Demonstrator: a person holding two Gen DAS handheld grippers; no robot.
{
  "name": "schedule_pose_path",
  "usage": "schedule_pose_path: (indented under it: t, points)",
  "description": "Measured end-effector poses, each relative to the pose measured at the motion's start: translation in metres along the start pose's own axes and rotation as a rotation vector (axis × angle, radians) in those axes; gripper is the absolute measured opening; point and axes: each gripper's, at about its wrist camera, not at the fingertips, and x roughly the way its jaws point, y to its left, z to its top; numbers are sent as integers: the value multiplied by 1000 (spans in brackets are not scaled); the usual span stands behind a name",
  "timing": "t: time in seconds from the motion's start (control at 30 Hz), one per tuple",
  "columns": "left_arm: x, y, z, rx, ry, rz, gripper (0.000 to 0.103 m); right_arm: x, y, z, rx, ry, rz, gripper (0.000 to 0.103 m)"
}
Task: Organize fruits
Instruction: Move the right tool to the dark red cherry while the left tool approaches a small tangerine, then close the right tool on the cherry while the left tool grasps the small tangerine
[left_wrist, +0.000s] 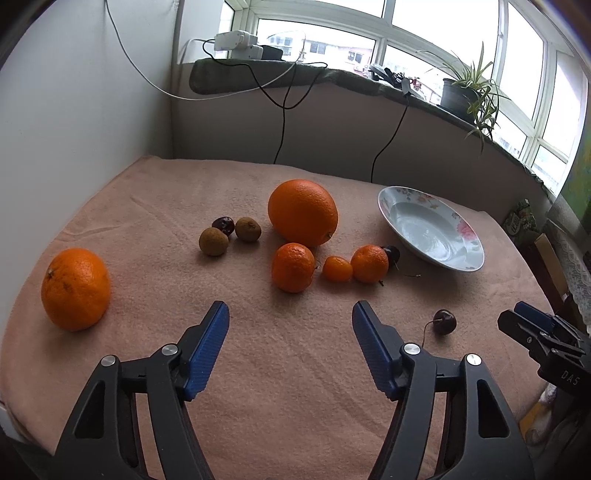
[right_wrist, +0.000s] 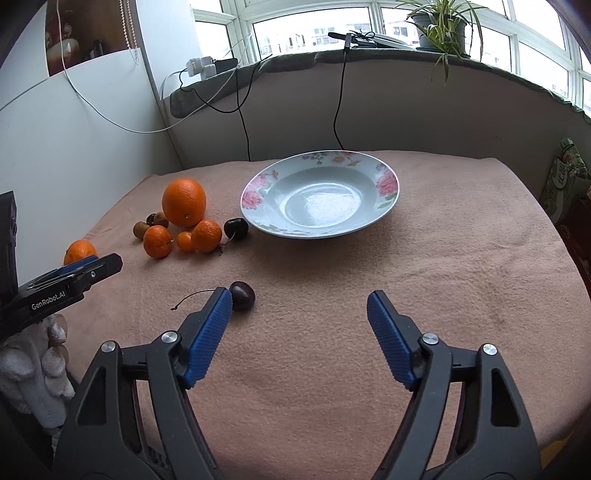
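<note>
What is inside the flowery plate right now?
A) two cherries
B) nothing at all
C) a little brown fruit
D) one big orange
B: the plate shows only its bare pale blue middle in both views, while the oranges, cherries and small brown fruits all lie on the pink cloth beside it.

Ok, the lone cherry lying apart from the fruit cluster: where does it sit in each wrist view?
Left wrist: the lone cherry lies lower right, right of the left gripper, outside its open jaws.
Right wrist: the cherry lies centre-left, beside the right gripper's left fingertip; contact unclear.
Shared landmark: the floral plate, empty, beyond the cherry in both.
</note>
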Motion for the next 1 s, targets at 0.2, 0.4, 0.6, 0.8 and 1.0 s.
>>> schedule_pose_path:
  t: [0.2,0.4,0.6,0.8,1.0]
  points:
    - [13,5,5,-2,10,-22,58,14,10,4,-17,33,61,64]
    - [26,8,11,-13,24,-59,46,30,20,3,-24,79,130,58]
    - [41,10,14,-13,49,-75,40,41,27,2,-37,106,163,53]
    - [51,13,14,-19,66,-75,39,52,26,3,-39,138,169,42]
    - [58,11,19,-10,80,-71,39,59,24,3,-22,152,185,42]
